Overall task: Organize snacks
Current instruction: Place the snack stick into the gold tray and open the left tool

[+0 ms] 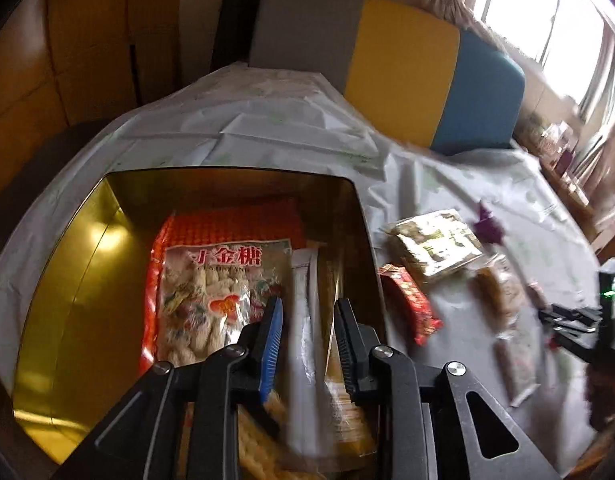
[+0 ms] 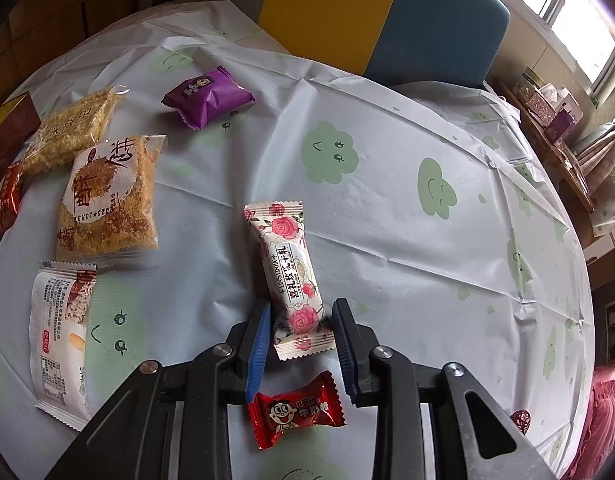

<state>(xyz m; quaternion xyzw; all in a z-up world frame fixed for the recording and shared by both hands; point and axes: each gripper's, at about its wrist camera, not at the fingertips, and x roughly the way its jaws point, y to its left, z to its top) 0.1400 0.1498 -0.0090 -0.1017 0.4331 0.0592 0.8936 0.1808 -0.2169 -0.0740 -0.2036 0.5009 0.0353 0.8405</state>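
Gold metal walls of the open tin (image 1: 67, 300) fill the left wrist view, and everything here is placed from that tin; inside it lies a clear bag of pale twisted candy (image 1: 211, 300) over an orange packet (image 1: 235, 220), with yellow ridged snacks at the near edge; the left gripper (image 1: 307, 328) hangs over the tin's right half with its jaws spread, a blurred white sachet (image 1: 305, 320) between them — whether either pad touches it cannot be told; outside the tin, just beside its right wall on the cloud-print tablecloth (image 2: 387, 200), lie a red wrapper (image 1: 409, 304) and a greenish foil pack (image 1: 435, 240). Further right of the tin, the right gripper (image 2: 301, 332) stands released on either side of a rose-print nougat bar (image 2: 291, 276), the left blue pad close to its wrapper, the right one apart; a red milk candy (image 2: 295, 408) lies nearer the camera under the jaws; toward the tin sit a crispy rice cake (image 2: 107, 196), a second grain bar (image 2: 71, 132), a white packet (image 2: 63, 340) and — farther back — a purple pouch (image 2: 207, 98).
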